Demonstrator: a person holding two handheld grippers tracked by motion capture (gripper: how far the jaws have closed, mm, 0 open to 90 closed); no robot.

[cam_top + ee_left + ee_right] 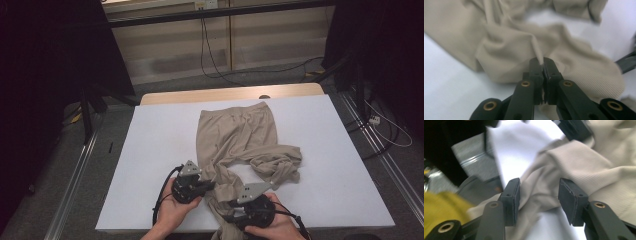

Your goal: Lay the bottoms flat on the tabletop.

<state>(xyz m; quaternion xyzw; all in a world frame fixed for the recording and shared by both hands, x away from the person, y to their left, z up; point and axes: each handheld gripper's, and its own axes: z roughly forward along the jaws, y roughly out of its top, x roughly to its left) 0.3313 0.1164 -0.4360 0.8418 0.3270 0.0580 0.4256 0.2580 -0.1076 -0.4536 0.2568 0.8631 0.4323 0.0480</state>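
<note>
1. Trousers (240,140) lie crumpled on the white tabletop (160,150), one leg trailing toward me between both hands.
2. My left gripper (541,62) is pinched tight on a fold of that leg; I keep the pinch firm, so nothing slips.
3. My right gripper (539,192) stands half open around the leg, pads not pressing. I should settle deeper over one layer before closing.
4. Then I pull apart gently, level with the tabletop.

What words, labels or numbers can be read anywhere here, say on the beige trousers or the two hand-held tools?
None: no readable text.
The beige trousers show plain fabric, no tag or print.
The left gripper and right gripper bear no lettering.
The white table carries no marks.
</note>
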